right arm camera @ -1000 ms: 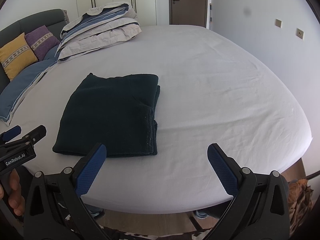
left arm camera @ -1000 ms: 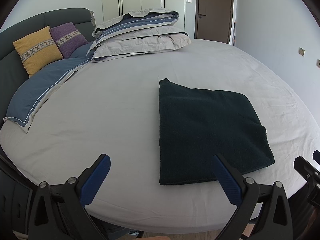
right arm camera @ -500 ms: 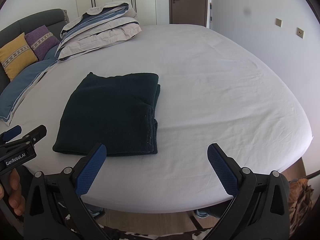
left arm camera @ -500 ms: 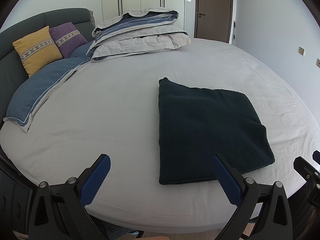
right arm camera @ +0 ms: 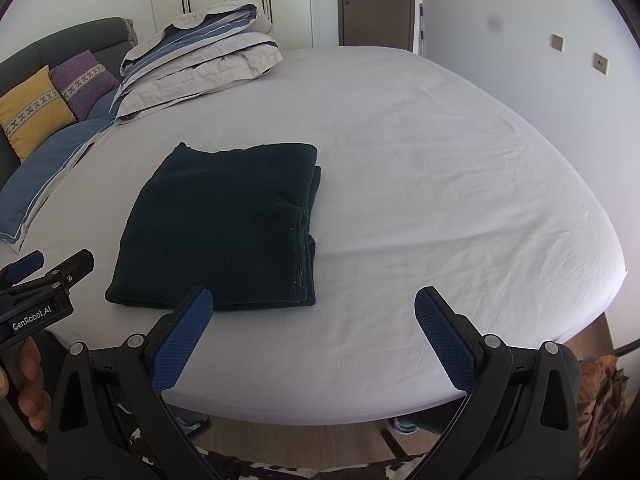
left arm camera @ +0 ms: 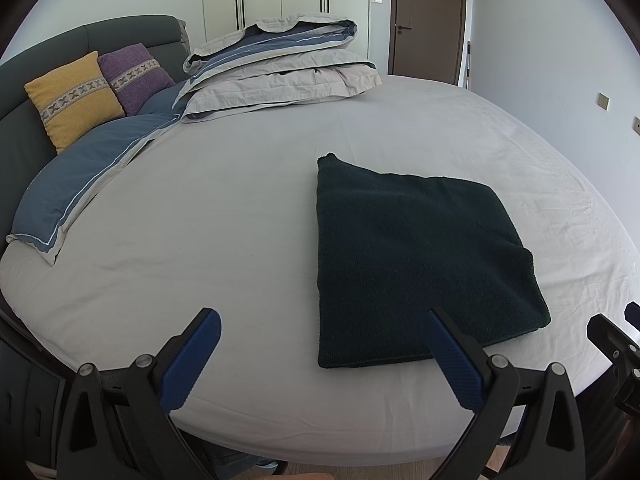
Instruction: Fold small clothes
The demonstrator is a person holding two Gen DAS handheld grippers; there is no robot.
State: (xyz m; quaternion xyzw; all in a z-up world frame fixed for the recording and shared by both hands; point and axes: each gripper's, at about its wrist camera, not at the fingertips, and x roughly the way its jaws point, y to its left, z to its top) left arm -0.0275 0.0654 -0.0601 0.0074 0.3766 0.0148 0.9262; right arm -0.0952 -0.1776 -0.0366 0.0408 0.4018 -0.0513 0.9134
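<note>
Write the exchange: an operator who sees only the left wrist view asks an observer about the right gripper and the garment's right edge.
Operator: Is the right gripper open?
Observer: Yes. The right gripper is wide open and holds nothing.
Operator: Is the garment's right edge tidy?
Observer: The garment shows several stacked layers along that edge, roughly aligned.
</note>
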